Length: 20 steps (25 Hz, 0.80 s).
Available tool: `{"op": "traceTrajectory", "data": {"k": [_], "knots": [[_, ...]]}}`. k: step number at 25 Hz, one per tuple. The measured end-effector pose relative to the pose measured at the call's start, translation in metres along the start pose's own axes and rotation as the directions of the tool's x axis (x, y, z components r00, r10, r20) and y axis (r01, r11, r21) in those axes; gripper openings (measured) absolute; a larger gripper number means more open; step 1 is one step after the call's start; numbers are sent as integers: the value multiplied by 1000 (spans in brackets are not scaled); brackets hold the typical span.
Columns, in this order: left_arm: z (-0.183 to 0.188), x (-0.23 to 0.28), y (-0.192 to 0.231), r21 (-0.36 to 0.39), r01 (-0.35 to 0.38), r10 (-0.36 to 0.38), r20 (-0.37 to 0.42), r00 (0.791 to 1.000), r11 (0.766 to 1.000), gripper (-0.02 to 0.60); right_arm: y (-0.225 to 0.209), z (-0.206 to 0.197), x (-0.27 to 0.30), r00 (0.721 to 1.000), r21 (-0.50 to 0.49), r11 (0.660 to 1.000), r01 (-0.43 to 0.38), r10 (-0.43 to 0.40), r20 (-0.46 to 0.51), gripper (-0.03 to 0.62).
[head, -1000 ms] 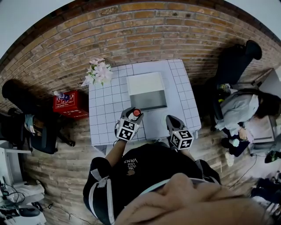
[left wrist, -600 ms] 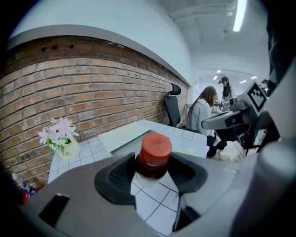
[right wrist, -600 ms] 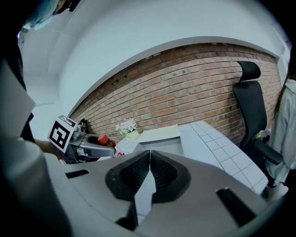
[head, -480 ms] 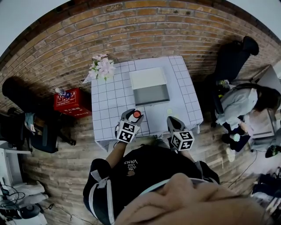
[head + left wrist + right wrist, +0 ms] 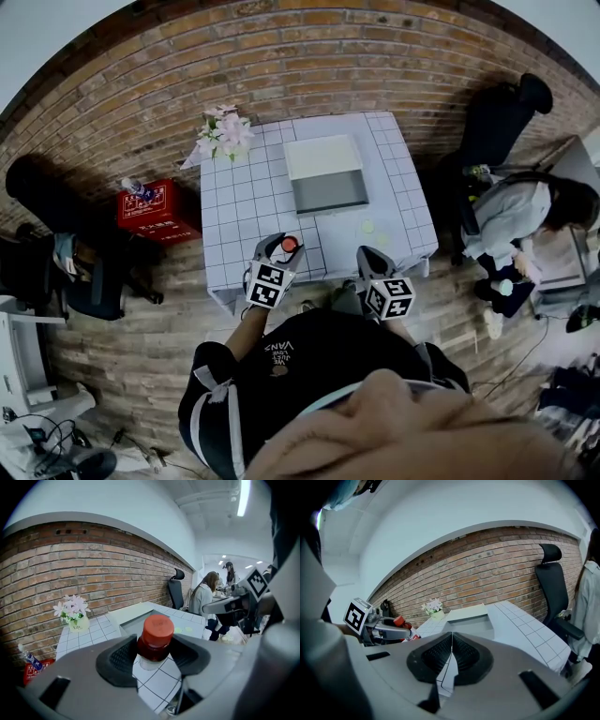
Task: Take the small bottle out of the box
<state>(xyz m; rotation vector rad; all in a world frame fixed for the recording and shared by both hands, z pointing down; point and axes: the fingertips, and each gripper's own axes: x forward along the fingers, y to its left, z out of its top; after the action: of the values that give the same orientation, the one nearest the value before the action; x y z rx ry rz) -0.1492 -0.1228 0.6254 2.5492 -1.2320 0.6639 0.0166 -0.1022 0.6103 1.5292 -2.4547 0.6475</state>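
Observation:
A small bottle (image 5: 153, 641) with a red cap and dark red contents stands upright between the pads of my left gripper (image 5: 153, 656), which is shut on its neck. In the head view that bottle (image 5: 290, 245) and the left gripper (image 5: 281, 247) hang over the near left part of the white tiled table (image 5: 258, 211). The grey box (image 5: 326, 174) lies open at the table's middle, its lid tipped back. My right gripper (image 5: 451, 654) is shut with nothing in it, and in the head view it (image 5: 367, 258) sits at the table's near edge. From the right gripper view the bottle (image 5: 400, 622) shows at the left.
A vase of pale flowers (image 5: 225, 133) stands on the table's far left corner. A red crate (image 5: 155, 210) sits on the floor to the left. A brick wall (image 5: 309, 56) runs behind. A black office chair (image 5: 511, 122) and a seated person (image 5: 525, 220) are at the right.
The table and box have slid slightly farther and to the right in the head view. Both grippers now sit nearer the table's front edge, the bottle still held.

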Motion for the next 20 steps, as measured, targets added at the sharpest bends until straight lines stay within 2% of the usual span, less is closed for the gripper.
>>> {"op": "traceTrajectory", "data": {"k": [7, 20], "knots": [[-2, -11, -7, -33, -30, 31, 12, 999, 999, 221, 2, 2, -1, 999, -17, 999, -32, 32, -6, 3], [10, -14, -38, -98, -127, 130, 21, 991, 987, 221, -23, 17, -12, 990, -75, 988, -137, 134, -36, 3]]}}
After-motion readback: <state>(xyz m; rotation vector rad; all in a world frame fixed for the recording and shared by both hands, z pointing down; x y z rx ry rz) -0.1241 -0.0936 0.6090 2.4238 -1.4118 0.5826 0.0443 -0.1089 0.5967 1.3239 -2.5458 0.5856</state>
